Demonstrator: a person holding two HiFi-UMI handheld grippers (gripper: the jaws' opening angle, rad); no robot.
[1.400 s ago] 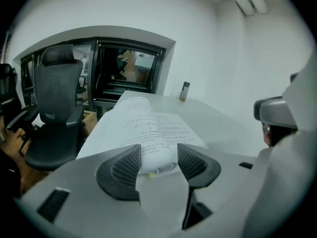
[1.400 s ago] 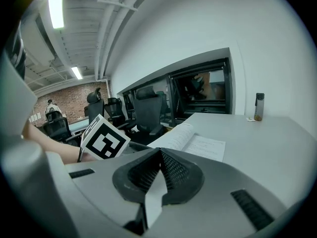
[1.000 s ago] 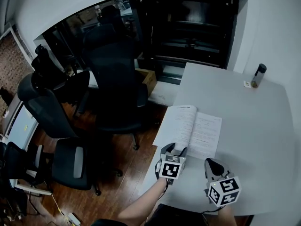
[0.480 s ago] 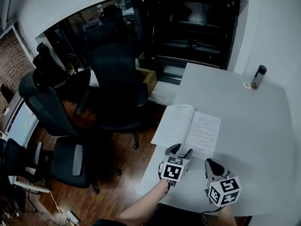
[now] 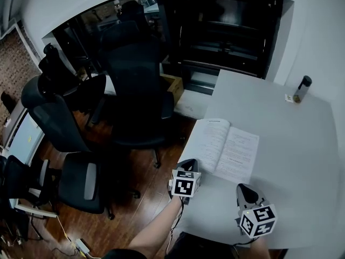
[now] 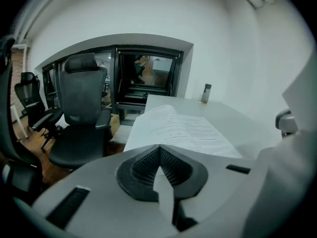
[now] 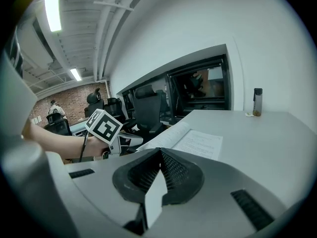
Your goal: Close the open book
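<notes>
The open book (image 5: 226, 150) lies flat on the white table (image 5: 291, 144), pages up, near the table's left edge. My left gripper (image 5: 188, 163) hovers at that edge, just off the book's near left corner; its jaws are closing and meet with nothing between them. From the left gripper view the book (image 6: 178, 128) lies ahead of the shut left gripper (image 6: 159, 147). My right gripper (image 5: 245, 189) rests over the table's near side, short of the book, shut and empty. The right gripper view shows the right gripper (image 7: 159, 150), the book (image 7: 193, 140) and the left gripper's marker cube (image 7: 104, 125).
A dark bottle (image 5: 303, 88) stands at the table's far right corner beside a small tag. Black office chairs (image 5: 135, 74) crowd the wooden floor left of the table. A cardboard box (image 5: 172, 85) sits on the floor by the dark glass cabinet.
My left gripper has drawn back leftward off the book's near edge to the table's edge, and its jaws have gone from open to shut. The right gripper has stayed put.
</notes>
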